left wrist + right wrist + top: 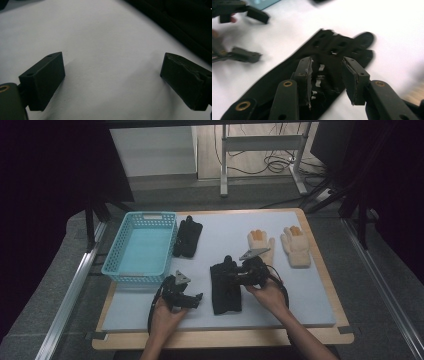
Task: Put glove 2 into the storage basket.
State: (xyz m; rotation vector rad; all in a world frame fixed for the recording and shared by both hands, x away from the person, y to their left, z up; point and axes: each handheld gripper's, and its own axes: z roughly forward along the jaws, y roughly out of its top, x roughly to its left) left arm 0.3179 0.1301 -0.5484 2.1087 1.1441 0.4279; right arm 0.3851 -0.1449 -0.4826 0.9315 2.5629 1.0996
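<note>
Seen from the high view, a black glove (225,289) is laid flat on the pale mat of the table (310,340), just in front of the right hand-held gripper (236,274), whose jaws are pointed at the glove's upper edge. The left hand-held gripper (192,300) is held just to the glove's left, apart from it, near a light blue basket (141,248). A second black glove (188,237) is placed beside the basket, and two cream gloves (280,246) are set well apart at the far right of the mat. In the left gripper view, the left hand-held gripper (112,77) is shown with its jaws spread wide over bare mat, nothing between them, while the dark glove (185,27) is glimpsed along the upper right edge. In the right gripper view, the right hand-held gripper (327,80) is caught with its jaws partly parted directly above the black glove (337,50); the glove is stretched beneath and beyond them, the gap itself being left free of fabric. The other hand-held gripper (249,32) is seen, blurred, at upper left.
</note>
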